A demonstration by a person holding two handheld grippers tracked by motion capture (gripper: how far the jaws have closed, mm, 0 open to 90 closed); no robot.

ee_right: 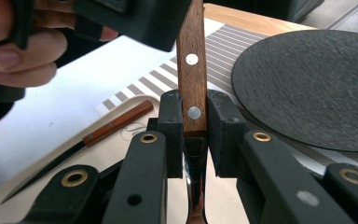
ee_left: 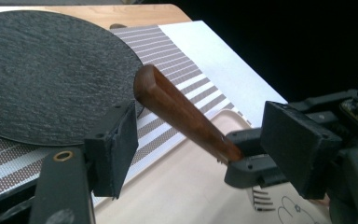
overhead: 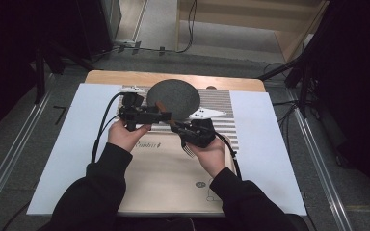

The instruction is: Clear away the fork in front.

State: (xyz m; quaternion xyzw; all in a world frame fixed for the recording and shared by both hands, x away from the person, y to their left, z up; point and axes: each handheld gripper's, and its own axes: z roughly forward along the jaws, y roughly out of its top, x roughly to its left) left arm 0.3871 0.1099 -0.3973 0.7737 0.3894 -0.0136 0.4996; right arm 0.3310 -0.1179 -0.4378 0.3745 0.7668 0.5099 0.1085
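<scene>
My right gripper [ee_right: 196,122] is shut on the wooden handle [ee_right: 192,70] of a fork, which has two metal rivets. The handle [ee_left: 182,114] slants up from the right gripper [ee_left: 247,161] into the gap of my left gripper [ee_left: 205,133], whose jaws stand wide on either side of it without pressing. The fork's tines [ee_left: 260,200] hang below the right gripper. In the high view both grippers meet over the striped mat, the left gripper [overhead: 164,115] beside the right gripper [overhead: 182,130], with the tines [overhead: 189,153] near the right hand.
A round dark slate plate [overhead: 173,95] lies on a striped placemat [overhead: 219,122] just beyond the grippers. A beige tray [overhead: 164,183] sits near the person, with a wooden-handled knife [ee_right: 114,126] lying on it. A white sheet [overhead: 77,144] covers the table.
</scene>
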